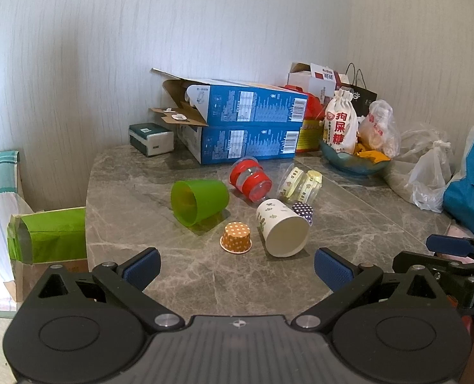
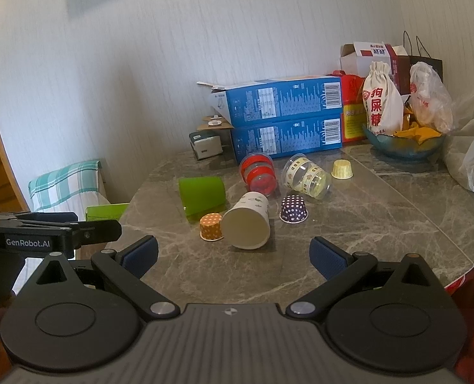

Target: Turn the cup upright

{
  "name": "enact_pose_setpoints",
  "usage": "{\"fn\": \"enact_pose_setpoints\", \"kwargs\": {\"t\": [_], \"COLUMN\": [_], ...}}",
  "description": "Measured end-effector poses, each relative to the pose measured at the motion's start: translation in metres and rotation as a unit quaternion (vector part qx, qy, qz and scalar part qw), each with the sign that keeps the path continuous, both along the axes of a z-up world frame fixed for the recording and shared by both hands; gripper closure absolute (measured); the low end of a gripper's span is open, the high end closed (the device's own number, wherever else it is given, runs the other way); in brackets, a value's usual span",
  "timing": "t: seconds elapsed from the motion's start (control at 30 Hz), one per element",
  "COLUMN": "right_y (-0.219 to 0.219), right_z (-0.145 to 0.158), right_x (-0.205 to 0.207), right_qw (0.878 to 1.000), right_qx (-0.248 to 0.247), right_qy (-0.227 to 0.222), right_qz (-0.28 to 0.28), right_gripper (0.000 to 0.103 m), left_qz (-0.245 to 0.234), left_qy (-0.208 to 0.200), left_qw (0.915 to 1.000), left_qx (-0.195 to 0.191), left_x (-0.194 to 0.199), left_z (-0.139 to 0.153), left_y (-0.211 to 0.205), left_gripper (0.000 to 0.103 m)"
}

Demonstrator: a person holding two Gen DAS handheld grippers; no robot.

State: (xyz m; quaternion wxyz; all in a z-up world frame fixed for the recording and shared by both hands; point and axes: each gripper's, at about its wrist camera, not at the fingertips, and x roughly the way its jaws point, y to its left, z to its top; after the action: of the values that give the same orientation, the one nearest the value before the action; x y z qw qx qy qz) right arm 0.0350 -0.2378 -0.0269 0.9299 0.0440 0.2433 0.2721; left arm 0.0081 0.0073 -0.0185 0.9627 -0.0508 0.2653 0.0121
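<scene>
Several cups lie on the grey marble table point(image 1: 205, 275). A green cup point(image 1: 198, 201) point(image 2: 201, 193) lies on its side. A white paper cup point(image 1: 281, 228) point(image 2: 248, 222) lies on its side, mouth toward me. A red-banded clear cup point(image 1: 251, 179) point(image 2: 257, 174) and a yellow-banded clear cup point(image 1: 299, 184) point(image 2: 307, 177) also lie on their sides. An orange dotted cup point(image 1: 236, 237) point(image 2: 210, 226), a purple dotted cup point(image 1: 303, 211) point(image 2: 294, 208) and a yellow cup point(image 2: 342, 169) stand upside down. My left gripper point(image 1: 237, 267) and right gripper point(image 2: 233, 257) are open and empty, short of the cups.
Two stacked blue boxes point(image 1: 249, 128) point(image 2: 285, 118), a tissue pack point(image 1: 151, 139), a bowl of snacks point(image 1: 352, 158) point(image 2: 403, 145) and plastic bags point(image 1: 429, 172) point(image 2: 473, 160) line the table's back and right. A chair point(image 2: 64, 182) and a green-lined bin point(image 1: 50, 238) stand left of the table.
</scene>
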Motion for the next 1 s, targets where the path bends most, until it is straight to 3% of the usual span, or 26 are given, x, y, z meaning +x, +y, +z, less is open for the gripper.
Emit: {"fn": "enact_pose_setpoints", "kwargs": {"t": [0.3, 0.47, 0.6, 0.67, 0.8, 1.0], "right_y": [0.023, 0.039, 0.055, 0.068, 0.099, 0.148], "right_z": [0.007, 0.011, 0.016, 0.020, 0.021, 0.008], "right_x": [0.035, 0.073, 0.107, 0.132, 0.180, 0.247], "right_qw": [0.999, 0.999, 1.000, 0.999, 0.995, 0.984], "right_qx": [-0.038, -0.021, -0.010, -0.025, -0.080, -0.156], "right_qy": [-0.005, -0.009, -0.003, 0.023, 0.047, 0.078], "right_qz": [0.028, 0.038, 0.017, 0.022, 0.023, 0.029], "right_gripper": [0.001, 0.001, 0.001, 0.001, 0.001, 0.001], "left_qz": [0.034, 0.019, -0.015, -0.020, -0.013, -0.032], "left_qy": [-0.031, -0.036, -0.019, -0.011, -0.002, 0.010], "left_qw": [0.9988, 0.9992, 0.9993, 0.9990, 0.9998, 0.9987], "left_qx": [-0.017, 0.003, -0.029, -0.039, -0.014, -0.037], "left_x": [0.012, 0.024, 0.041, 0.054, 0.072, 0.082], "left_z": [-0.005, -0.006, -0.009, -0.010, -0.018, -0.036], "left_y": [0.030, 0.037, 0.048, 0.053, 0.056, 0.065], "left_gripper": [0.000, 0.000, 0.000, 0.000, 0.000, 0.000]}}
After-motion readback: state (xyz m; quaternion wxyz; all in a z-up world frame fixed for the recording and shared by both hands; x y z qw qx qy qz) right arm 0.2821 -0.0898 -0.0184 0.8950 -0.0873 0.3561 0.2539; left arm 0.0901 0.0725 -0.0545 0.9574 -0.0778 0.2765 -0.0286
